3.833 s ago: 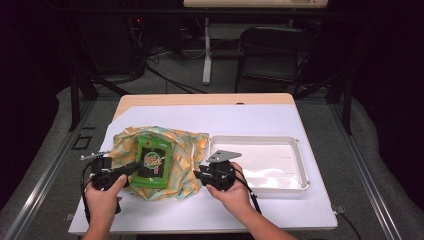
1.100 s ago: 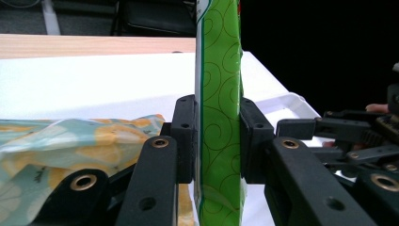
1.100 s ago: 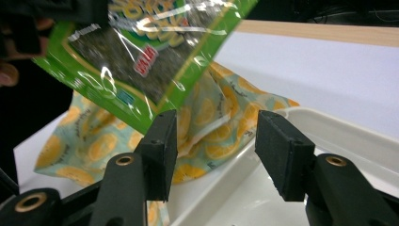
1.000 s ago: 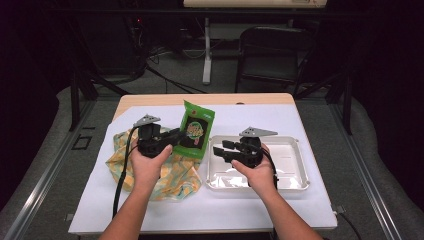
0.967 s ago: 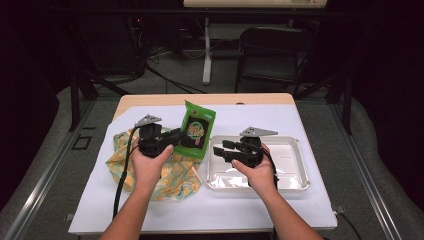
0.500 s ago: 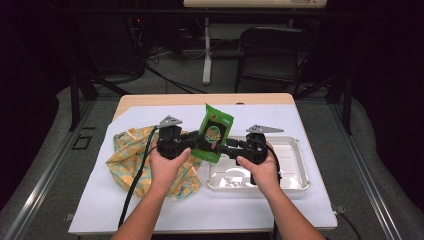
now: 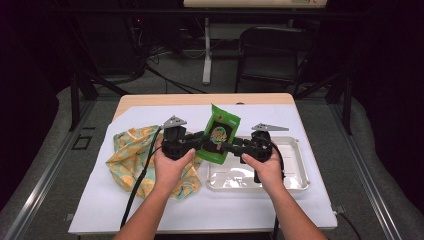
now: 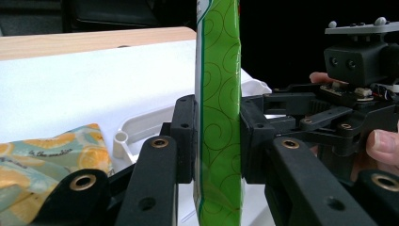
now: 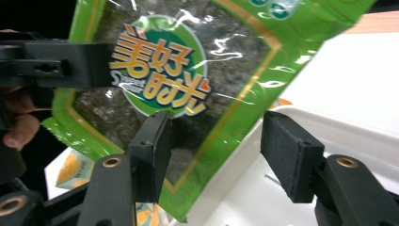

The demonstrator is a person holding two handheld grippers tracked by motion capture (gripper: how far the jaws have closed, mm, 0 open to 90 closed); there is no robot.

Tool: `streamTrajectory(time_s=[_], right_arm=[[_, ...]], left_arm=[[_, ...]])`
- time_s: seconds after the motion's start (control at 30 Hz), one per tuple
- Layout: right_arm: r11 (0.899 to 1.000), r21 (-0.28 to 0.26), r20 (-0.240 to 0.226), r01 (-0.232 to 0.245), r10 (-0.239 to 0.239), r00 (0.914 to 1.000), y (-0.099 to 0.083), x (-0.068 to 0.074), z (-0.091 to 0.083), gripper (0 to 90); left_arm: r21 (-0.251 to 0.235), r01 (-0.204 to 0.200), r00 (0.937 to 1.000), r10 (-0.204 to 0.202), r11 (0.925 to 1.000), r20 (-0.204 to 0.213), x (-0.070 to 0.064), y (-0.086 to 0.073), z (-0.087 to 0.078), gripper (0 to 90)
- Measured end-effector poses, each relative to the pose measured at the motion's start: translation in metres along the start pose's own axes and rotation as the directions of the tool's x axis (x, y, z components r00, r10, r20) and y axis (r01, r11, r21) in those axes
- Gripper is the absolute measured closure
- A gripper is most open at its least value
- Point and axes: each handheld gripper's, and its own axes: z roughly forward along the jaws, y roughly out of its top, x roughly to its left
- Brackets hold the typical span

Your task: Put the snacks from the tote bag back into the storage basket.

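Observation:
A green snack packet [image 7: 219,135] with orange lettering is held upright above the table, between the cloth and the tray. My left gripper [image 7: 202,141] is shut on it; in the left gripper view both pads press the packet [image 8: 219,108] edge-on. My right gripper [image 7: 231,146] faces it from the right and is open. In the right gripper view its jaws [image 9: 214,141] stand wide apart at the lower part of the packet [image 9: 188,70]; whether a jaw touches the packet I cannot tell. The left gripper's jaw [image 9: 56,66] shows across the packet's left side.
A white plastic tray [image 7: 295,165] lies at the right, under the right hand. A yellow and teal fruit-print cloth [image 7: 132,155] lies crumpled at the left. Both rest on a white sheet [image 7: 250,210] over the wooden table. A chair stands beyond the far edge.
The left gripper lifted the packet off the cloth and carried it right, towards the tray. The right gripper moved left to meet it.

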Motion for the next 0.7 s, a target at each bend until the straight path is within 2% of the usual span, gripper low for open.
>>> streamTrajectory(time_s=[0.1, 0.23, 0.47, 0.7], right_arm=[[1.000, -0.007, -0.015, -0.016, 0.016, 0.9998, 0.000, -0.001, 0.000, 42.5], [1.000, -0.018, -0.002, -0.024, 0.024, 0.9997, 0.000, -0.004, -0.002, 45.5], [0.996, -0.055, 0.039, -0.069, 0.071, 0.9967, 0.001, -0.008, -0.009, 56.1], [0.995, -0.072, 0.080, -0.075, 0.080, 0.9936, 0.001, -0.011, -0.014, 65.4]], left_arm=[[0.001, 0.002, 1.0000, -0.002, 1.0000, 0.004, 0.000, -0.001, 0.003, 72.0], [0.005, -0.010, 0.9998, 0.010, 0.9999, -0.015, -0.003, -0.003, 0.009, 71.9], [0.034, -0.017, 0.9996, 0.017, 0.9993, -0.023, -0.003, -0.007, 0.019, 71.2], [0.063, -0.018, 0.9995, 0.020, 0.9979, -0.025, -0.003, -0.011, 0.028, 70.8]])
